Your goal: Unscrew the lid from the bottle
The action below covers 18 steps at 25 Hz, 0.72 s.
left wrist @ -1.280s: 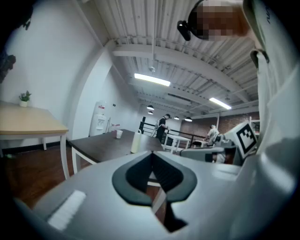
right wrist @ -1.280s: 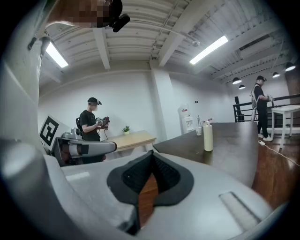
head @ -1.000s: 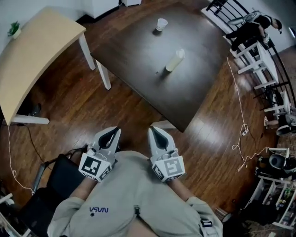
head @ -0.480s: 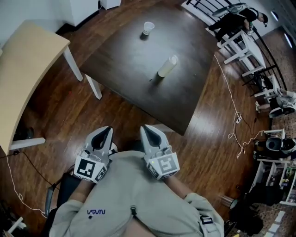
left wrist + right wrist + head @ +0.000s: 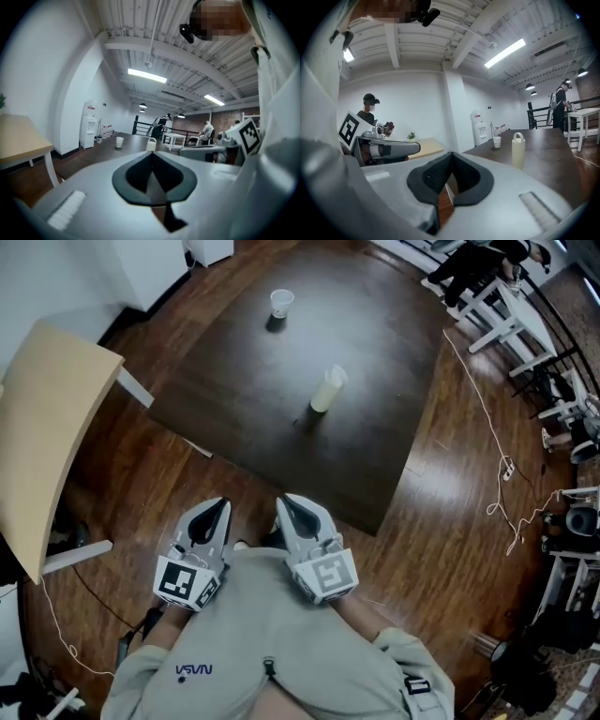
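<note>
**Item: cream bottle on dark worktop, two hand-held grippers short of it**

1. Tall cream-coloured plastic bottle (image 5: 323, 393). It stands upright near the middle of the dark brown rectangular worktop (image 5: 234, 399). Its pale lid with a loop handle (image 5: 517, 136) sits on the neck.
2. Small white paper cup (image 5: 280, 303). It is upright on the same worktop, well apart from the bottle, towards the far side.
3. Left gripper (image 5: 216, 510). It has a grey shell with black pads and a marker cube at the rear. The jaws are clenched together with nothing between them. It is held close against the person's grey sweatshirt (image 5: 272, 643), over the dark wooden plank floor (image 5: 131, 484).
4. Right gripper (image 5: 289, 506). It has the same build. The jaws are pressed together and empty. It sits just beside the left gripper, at the same level.
5. Relation of items 3 and 4 to item 1: both grippers stop short of the worktop's near corner and point towards it. The bottle lies well ahead of them, touched by neither. In the left gripper view it stands straight above the closed jaws. In the right gripper view it stands to the right of them.
6. Light wooden table (image 5: 47, 437). It is to the left, separate from the worktop.
</note>
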Tool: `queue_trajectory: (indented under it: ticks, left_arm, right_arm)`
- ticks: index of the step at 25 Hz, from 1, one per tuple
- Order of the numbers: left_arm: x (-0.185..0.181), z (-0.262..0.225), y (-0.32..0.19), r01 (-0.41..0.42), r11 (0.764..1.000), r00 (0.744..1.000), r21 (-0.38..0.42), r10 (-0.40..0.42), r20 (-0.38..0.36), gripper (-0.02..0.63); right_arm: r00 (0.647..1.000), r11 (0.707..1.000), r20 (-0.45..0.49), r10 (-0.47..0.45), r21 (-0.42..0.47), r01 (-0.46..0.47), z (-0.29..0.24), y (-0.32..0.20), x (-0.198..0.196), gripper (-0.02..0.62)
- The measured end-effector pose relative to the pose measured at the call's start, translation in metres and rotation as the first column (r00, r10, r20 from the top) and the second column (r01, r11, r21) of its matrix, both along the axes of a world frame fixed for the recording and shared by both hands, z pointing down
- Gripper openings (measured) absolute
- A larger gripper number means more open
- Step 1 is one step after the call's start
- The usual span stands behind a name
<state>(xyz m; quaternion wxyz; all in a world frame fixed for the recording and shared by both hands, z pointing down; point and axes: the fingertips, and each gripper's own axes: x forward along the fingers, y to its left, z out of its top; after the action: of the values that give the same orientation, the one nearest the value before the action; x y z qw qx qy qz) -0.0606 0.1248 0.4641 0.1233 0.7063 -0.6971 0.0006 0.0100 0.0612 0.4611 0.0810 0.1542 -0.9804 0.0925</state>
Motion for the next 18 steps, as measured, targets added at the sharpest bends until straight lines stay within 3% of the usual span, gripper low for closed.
queue_trajectory:
  ticks: [10,18]
  left_arm:
    - [-0.009,-0.006,-0.057,-0.082,0.996,0.996,-0.022,0.083,0.041,0.002]
    - [-0.022,0.003,-0.096,-0.185,0.982,0.983,-0.024,0.185,0.002,0.002]
  right_arm:
    - [0.995,0.995,0.049,0.085,0.042,-0.087,-0.008,-0.056,-0.012,-0.002]
    - [0.975,0.974,-0.011,0.222,0.057,-0.221,0.008,-0.090,-0.011,-0.002]
